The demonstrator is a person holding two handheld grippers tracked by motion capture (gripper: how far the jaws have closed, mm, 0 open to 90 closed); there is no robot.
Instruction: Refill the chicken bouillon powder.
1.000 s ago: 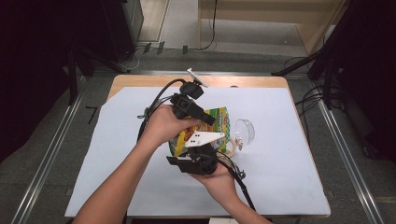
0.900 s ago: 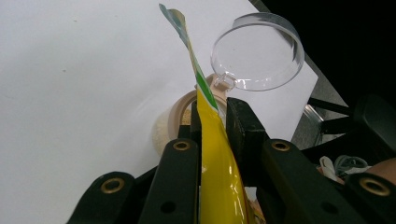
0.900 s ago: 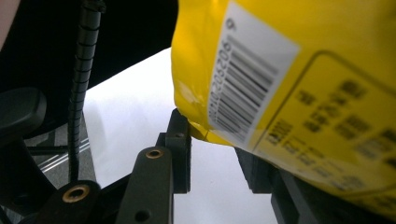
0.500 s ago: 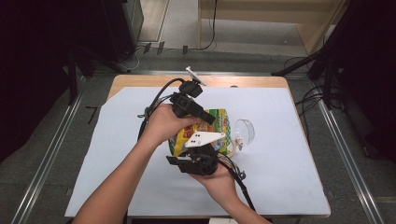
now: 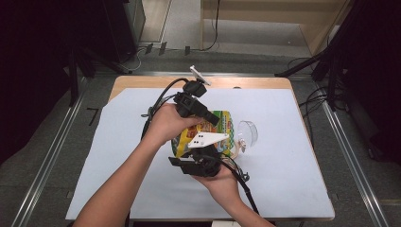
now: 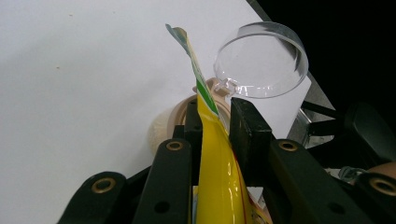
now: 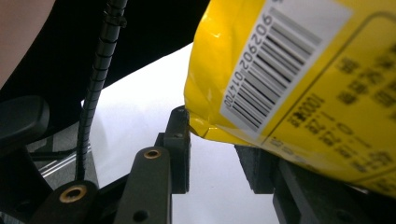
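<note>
A yellow snack bag (image 5: 223, 124) with green print is held up over the white-covered table between both grippers. My left gripper (image 5: 213, 120) reaches in from the upper left. In the left gripper view it (image 6: 215, 112) is shut on the bag (image 6: 217, 186), whose thin sealed edge rises between the pads. My right gripper (image 5: 202, 150), topped by a white three-cornered plate, comes from below. In the right gripper view it (image 7: 219, 140) holds the barcode end of the bag (image 7: 289, 70); one corner presses on the left pad, and the bag hides the right pad's face.
A clear plastic cup (image 5: 248, 133) lies on its side just right of the bag, close beyond the left jaws (image 6: 261, 60). A pale round thing (image 6: 163, 128) sits behind them. The white sheet (image 5: 293, 184) covers the wooden table (image 5: 142, 81). Cables trail from both grippers.
</note>
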